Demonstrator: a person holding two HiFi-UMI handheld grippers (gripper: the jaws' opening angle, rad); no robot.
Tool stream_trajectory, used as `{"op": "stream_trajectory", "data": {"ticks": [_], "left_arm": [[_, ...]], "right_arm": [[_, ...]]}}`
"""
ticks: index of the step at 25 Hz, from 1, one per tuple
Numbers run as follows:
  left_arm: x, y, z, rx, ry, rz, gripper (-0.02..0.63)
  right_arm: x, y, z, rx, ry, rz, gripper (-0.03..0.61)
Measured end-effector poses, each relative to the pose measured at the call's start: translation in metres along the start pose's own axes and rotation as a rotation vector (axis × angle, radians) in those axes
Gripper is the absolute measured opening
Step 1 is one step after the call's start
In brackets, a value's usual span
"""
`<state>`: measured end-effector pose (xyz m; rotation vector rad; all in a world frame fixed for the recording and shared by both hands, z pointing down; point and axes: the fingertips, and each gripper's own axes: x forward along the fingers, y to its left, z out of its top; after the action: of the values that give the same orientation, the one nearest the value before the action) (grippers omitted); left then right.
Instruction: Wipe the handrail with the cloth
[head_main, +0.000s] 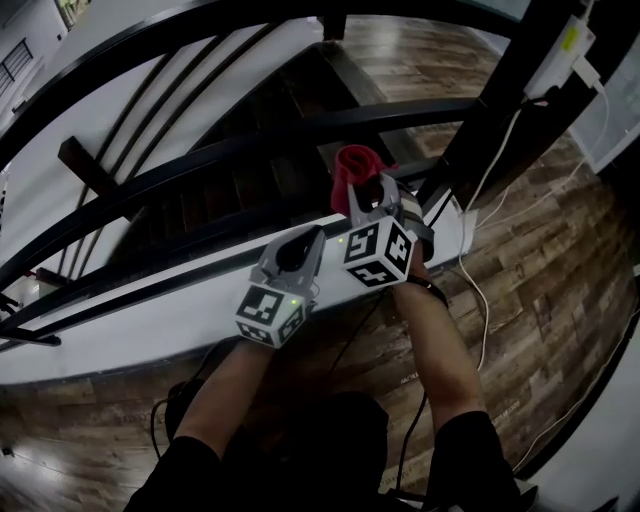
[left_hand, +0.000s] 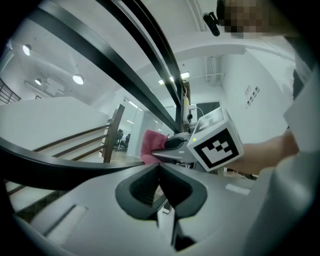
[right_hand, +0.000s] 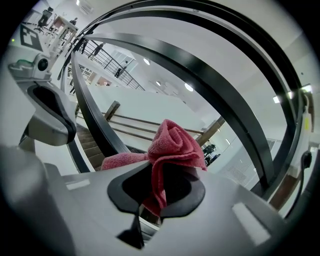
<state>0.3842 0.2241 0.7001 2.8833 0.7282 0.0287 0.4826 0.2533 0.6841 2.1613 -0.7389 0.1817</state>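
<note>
My right gripper (head_main: 372, 195) is clenched on the red cloth (head_main: 354, 166), just right of centre in the head view, close against the dark handrail (head_main: 200, 152). My left gripper (head_main: 303, 245) sits lower left of it, jaws pressed together on nothing.

A white cable (head_main: 497, 155) trails across the wood floor (head_main: 545, 300) near its right edge. Dark stairs (head_main: 230, 190) descend beyond its far edge.

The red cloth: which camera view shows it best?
The right gripper view: the cloth is large, central and pinched between the jaws of the right gripper. The head view shows only a small red fold; the left gripper view, a small distant patch.
</note>
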Motion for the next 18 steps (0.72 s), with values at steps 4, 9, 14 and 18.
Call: {"op": "stream_trajectory", "data": {"ticks": [4,9,14,18], "left_arm": [[0.022,-0.015,0.002,0.018,0.001,-0.033,0.000],[0.040,-0.028,0.002,0.027,0.008,-0.061,0.000],[0.056,-0.037,-0.005,0.051,0.030,-0.081,0.000],[0.067,-0.046,-0.003,0.055,0.039,-0.102,0.000]], "right_arm": [[0.001,-0.013,-0.012,-0.009,0.018,-0.013,0.043],[0.005,-0.033,-0.033,0.004,0.067,-0.036,0.044],[0.008,-0.056,-0.055,0.035,0.095,-0.066,0.044],[0.009,-0.070,-0.069,0.056,0.106,-0.085,0.044]]}}
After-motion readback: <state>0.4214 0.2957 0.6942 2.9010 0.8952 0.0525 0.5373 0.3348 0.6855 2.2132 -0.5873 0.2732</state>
